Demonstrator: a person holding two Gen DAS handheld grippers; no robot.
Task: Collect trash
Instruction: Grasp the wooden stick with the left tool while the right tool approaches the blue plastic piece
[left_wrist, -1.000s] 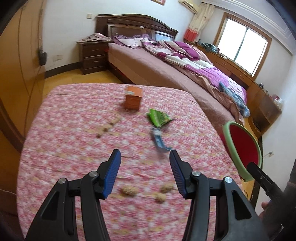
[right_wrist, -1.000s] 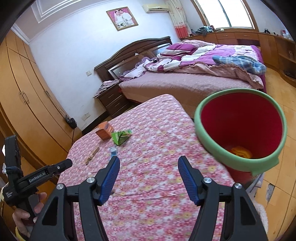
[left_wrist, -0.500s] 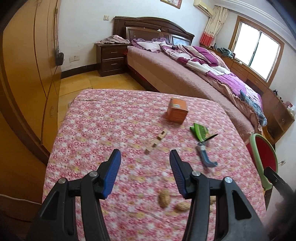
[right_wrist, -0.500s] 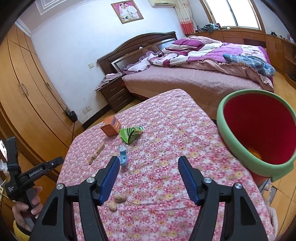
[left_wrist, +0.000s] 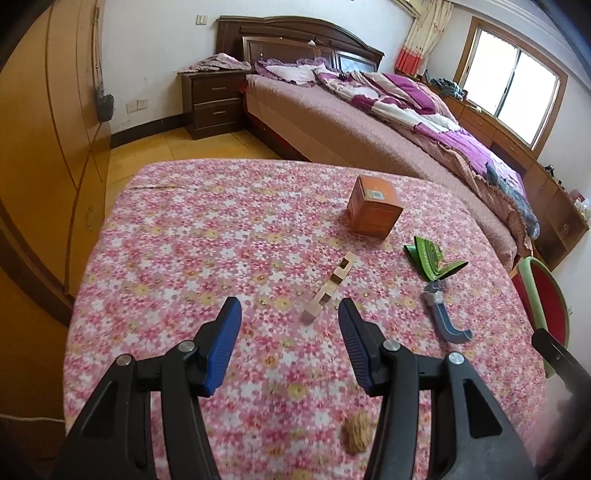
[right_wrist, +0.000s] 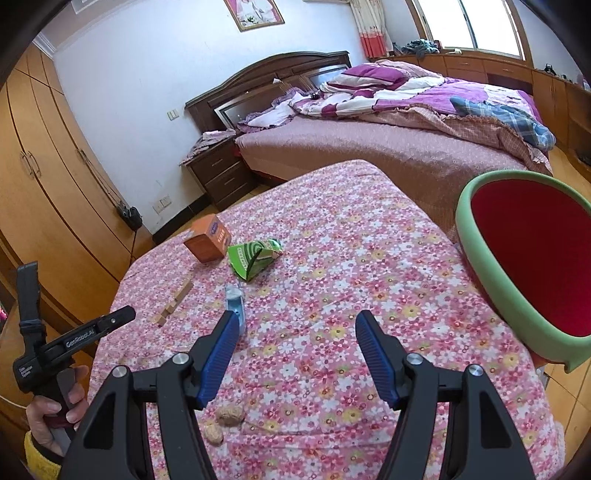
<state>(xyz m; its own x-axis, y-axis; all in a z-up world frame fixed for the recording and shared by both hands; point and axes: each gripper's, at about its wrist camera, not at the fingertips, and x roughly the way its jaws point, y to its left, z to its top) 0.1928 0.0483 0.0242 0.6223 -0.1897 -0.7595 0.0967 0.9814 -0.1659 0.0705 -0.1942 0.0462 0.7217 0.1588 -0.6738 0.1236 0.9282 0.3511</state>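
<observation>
Crumpled green wrapper (left_wrist: 432, 258) beside orange box (left_wrist: 373, 210)

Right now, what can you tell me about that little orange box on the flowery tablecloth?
The orange box is a small cardboard carton, roughly cube-shaped, with a pale printed label on top and printing down its sides, too small to read. It looks closed and undamaged. It stands upright on the floral tablecloth, toward the far side, apart from the green wrapper and wooden strip nearby. Nothing touches it but the cloth.
</observation>
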